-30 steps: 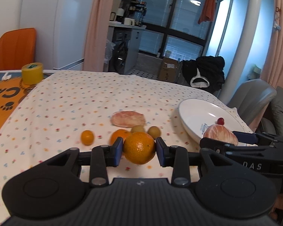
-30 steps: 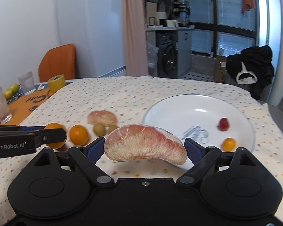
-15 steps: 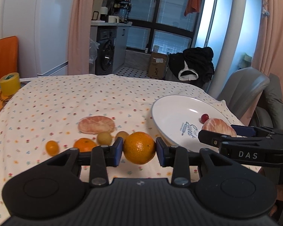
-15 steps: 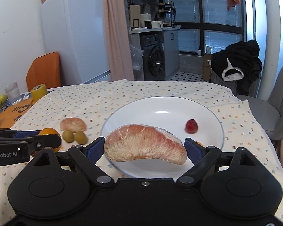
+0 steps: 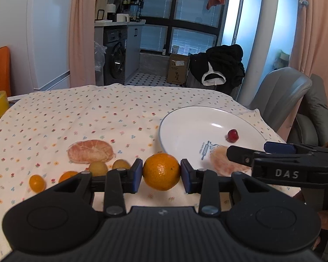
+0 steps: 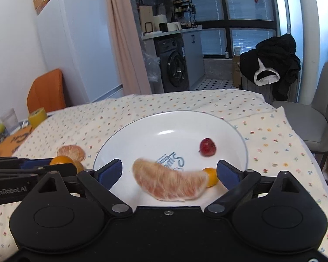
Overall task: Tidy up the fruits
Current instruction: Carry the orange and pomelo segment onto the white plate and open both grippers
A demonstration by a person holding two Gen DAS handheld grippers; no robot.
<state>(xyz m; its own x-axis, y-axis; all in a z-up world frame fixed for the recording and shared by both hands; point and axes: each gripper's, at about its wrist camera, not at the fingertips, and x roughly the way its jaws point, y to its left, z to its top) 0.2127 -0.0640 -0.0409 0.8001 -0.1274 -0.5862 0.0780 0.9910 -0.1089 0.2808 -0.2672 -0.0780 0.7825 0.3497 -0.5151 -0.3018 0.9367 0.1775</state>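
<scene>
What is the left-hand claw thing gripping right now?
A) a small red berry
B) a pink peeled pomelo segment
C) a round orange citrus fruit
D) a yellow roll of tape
C: in the left wrist view the left gripper has its blue pads pressed against both sides of the round orange citrus fruit, held above the flowered tablecloth.

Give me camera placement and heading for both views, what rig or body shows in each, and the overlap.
Left wrist: sits behind the left gripper, faces across the table toward the window; its fingers clamp an orange, with the right gripper entering from the right.
Right wrist: sits behind the right gripper, angled down at the white plate; open around a blurred pomelo segment, with the left gripper at the left edge.
Shared: plate, pomelo segment, red fruit, orange.
</scene>
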